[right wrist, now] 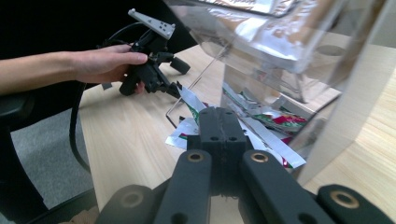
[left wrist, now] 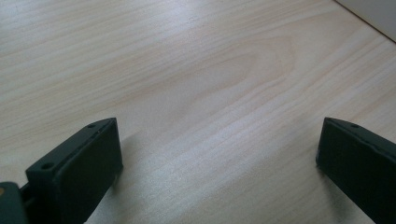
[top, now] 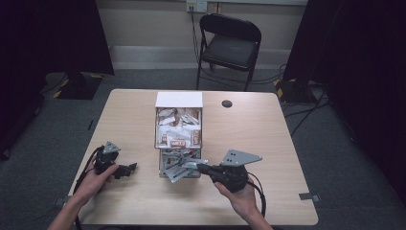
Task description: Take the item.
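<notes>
The right gripper (right wrist: 217, 119) is clamped on 1 silver packet (right wrist: 190, 100) at the clear box's (top: 178, 143) open front; the left gripper (top: 128, 168) rests wide open, holding nothing.

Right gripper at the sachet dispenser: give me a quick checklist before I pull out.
1. Right gripper fingers closed: ok.
2. A silver sachet pinched between them: cannot tell; sachets lie right at the tips.
3. Clear dispenser box upright on the table: ok.
4. Loose sachets kept inside the bottom tray: not ok, some poke over its front edge.
5. Left gripper open and apart from the box: ok, nothing between its fingers.
</notes>
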Demonstrator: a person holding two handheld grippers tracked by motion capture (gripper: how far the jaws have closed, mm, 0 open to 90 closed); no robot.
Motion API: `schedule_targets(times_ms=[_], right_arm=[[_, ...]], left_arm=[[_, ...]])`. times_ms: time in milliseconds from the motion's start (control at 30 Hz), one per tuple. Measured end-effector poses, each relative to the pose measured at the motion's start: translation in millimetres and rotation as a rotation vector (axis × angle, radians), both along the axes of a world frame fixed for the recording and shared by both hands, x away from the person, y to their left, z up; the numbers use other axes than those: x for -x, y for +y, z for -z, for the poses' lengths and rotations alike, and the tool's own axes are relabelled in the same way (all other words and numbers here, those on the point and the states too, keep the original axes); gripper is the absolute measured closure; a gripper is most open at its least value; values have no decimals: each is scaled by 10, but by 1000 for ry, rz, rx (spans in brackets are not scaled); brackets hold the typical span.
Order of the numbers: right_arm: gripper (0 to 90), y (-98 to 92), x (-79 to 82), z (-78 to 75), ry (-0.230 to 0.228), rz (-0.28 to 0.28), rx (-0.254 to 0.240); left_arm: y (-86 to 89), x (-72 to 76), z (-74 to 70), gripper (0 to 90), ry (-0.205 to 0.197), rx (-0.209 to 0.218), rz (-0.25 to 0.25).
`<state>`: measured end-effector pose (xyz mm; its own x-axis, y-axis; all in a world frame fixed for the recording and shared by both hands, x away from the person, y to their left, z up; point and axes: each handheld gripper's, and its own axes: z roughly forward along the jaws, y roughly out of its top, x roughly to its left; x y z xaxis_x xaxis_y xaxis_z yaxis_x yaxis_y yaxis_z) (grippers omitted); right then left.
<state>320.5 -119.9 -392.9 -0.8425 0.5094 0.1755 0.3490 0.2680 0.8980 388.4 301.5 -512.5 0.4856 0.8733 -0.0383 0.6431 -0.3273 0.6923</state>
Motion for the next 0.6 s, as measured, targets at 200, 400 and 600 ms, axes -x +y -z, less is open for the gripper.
schedule_targets(times_ms=[200,400,600], right_arm=[[900,-114,18,-36,-8,30,-7],[900,-199,11,-34,-1,50,-9],[900,-248,-2,-47,-3,63,-11]], left_arm=[[0,1,0,0,-1,0,-1],[0,1,0,0,-1,-1,-2],[0,1,0,0,0,0,-2]])
